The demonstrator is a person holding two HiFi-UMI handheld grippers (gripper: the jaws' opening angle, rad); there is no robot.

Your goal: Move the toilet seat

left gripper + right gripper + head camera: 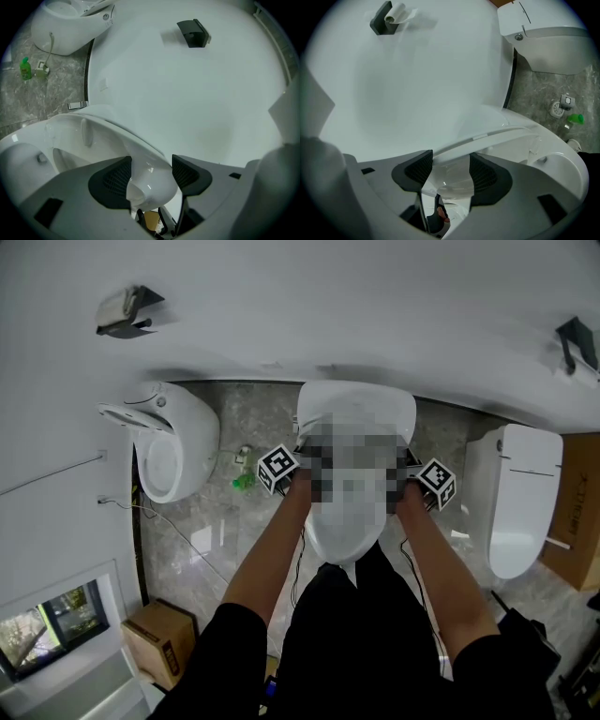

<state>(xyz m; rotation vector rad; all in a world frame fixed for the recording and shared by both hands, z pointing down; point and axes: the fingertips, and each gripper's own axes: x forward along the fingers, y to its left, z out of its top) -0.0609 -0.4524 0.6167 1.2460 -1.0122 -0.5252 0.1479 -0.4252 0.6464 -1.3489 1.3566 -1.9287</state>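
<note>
The toilet seat [343, 542] is on the middle toilet, right in front of the person. Its long way runs from the person toward the wall [309, 306]. The left gripper [151, 174] is pinched onto the seat's left edge and the right gripper [451, 172] onto its right edge, so both are just as near. The seat is white, smooth, shiny and curved.

Right tool [451, 172] clamped on white toilet seat [501, 132] rim, paper holder [386, 18] on wall [422, 79], green bottle [577, 119] on floor [534, 96]
</note>
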